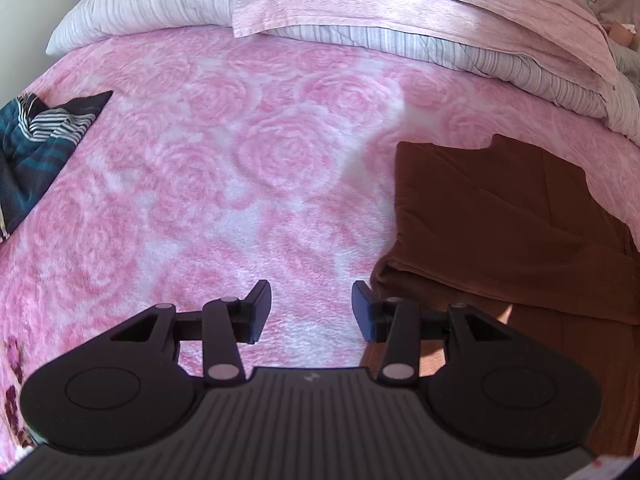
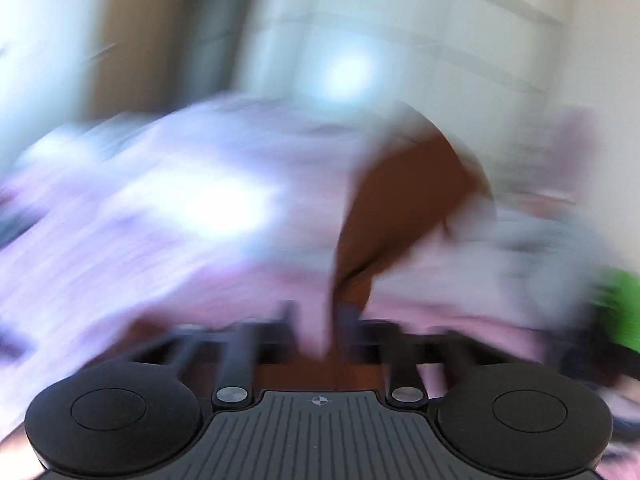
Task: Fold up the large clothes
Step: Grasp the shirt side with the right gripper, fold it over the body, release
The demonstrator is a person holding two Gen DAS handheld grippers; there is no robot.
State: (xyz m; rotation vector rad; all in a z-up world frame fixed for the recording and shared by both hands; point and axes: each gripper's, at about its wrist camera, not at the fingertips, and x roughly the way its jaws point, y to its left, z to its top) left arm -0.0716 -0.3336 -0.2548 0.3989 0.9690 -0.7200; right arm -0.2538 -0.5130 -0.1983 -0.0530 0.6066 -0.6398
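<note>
Setting: pink rose-patterned bed (image 1: 240,168), pillows (image 1: 160,4) and a folded quilt (image 1: 460,52) stacked at its far end, likely kept clear of the folding space.
Garment: brown cloth (image 1: 492,216) lies on the bed's right side, doubled over in layers, its near edge just beside the left claw.
Left claw (image 1: 311,308): hangs over bare bed, fingers apart, nothing between them.
Right claw (image 2: 316,320): view badly blurred; a brown strip rises from about its fingers, but held or free, I cannot tell.
Other clothes: a dark striped pile (image 1: 40,140) waits at the left edge, probably next.
Stage: brown piece seems partly folded.
</note>
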